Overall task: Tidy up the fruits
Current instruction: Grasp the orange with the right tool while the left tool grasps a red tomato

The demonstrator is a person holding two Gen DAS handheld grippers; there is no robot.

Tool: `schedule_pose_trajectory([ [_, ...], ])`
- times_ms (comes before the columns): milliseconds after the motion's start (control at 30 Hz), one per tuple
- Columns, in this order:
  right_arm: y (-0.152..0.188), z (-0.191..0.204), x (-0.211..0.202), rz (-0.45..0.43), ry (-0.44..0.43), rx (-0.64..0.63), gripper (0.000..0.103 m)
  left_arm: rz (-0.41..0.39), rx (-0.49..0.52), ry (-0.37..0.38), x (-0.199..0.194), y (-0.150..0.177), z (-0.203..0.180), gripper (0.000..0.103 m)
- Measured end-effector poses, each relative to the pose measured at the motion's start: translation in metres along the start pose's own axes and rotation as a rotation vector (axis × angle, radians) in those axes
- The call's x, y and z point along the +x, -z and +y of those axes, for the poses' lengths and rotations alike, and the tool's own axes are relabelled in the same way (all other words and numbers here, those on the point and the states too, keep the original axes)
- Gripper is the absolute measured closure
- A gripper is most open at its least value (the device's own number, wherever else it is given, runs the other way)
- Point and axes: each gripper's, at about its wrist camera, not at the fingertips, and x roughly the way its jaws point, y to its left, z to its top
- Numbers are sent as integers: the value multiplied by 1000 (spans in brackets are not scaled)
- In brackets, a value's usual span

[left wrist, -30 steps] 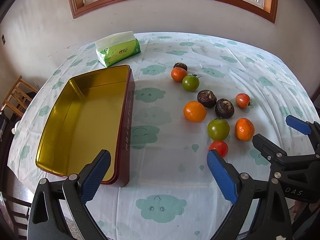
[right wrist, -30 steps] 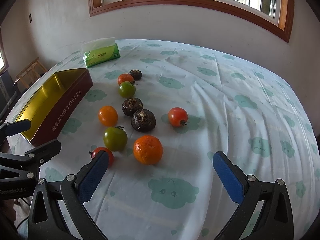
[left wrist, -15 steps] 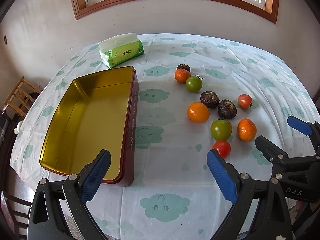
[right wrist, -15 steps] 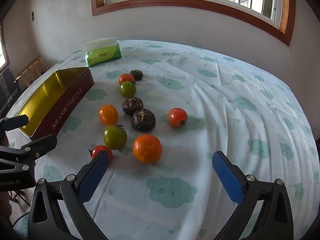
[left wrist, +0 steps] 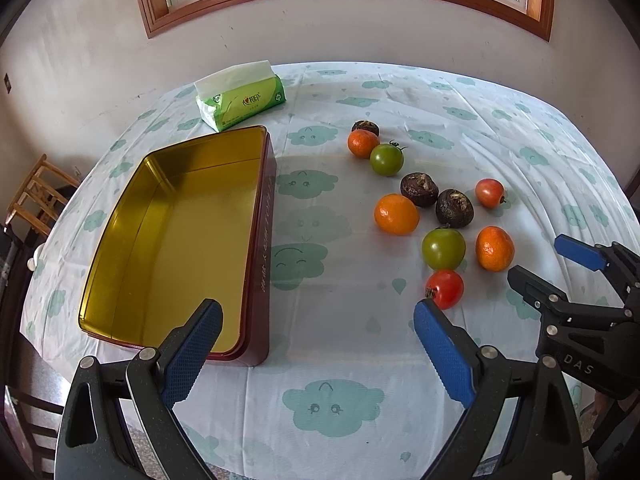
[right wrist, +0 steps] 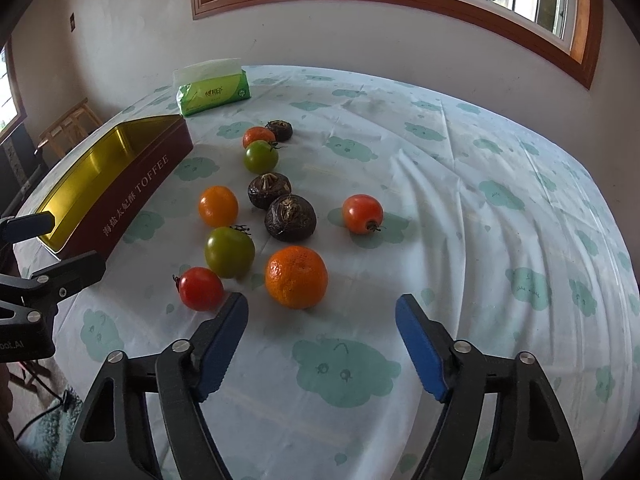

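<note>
Several fruits lie loose on the cloud-print tablecloth [right wrist: 460, 208]: a near orange [right wrist: 296, 277], a red tomato [right wrist: 201, 289], a green tomato [right wrist: 229, 252], two dark brown fruits [right wrist: 290, 217] and others behind. My right gripper [right wrist: 322, 336] hovers just short of the near orange; its jaws are closing with nothing between them. My left gripper [left wrist: 316, 344] stands open over bare cloth, between the empty gold-lined tin [left wrist: 176, 236] and the red tomato [left wrist: 446, 289].
A green tissue pack [left wrist: 240, 98] sits at the far side behind the tin. A wooden chair [left wrist: 38, 192] stands off the table's left edge. The right gripper [left wrist: 576, 276] shows at the right in the left wrist view.
The right gripper's jaws have narrowed markedly, and the fruits sit slightly closer in its view. The left gripper has stayed open and almost still.
</note>
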Motion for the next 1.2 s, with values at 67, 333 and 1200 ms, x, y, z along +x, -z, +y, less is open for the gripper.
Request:
schedule_pose_trajectory([
  [67,1,1,4,5,-2,-4,34,2,4,7,1,0,-2,9],
  [333,-4,5,29,29,-25,-24,39,9,35,40,4,-1,-12,12],
  [1200,-3,-44,24,-15,8,103,63,78,79,187,31,-9,-50,37],
])
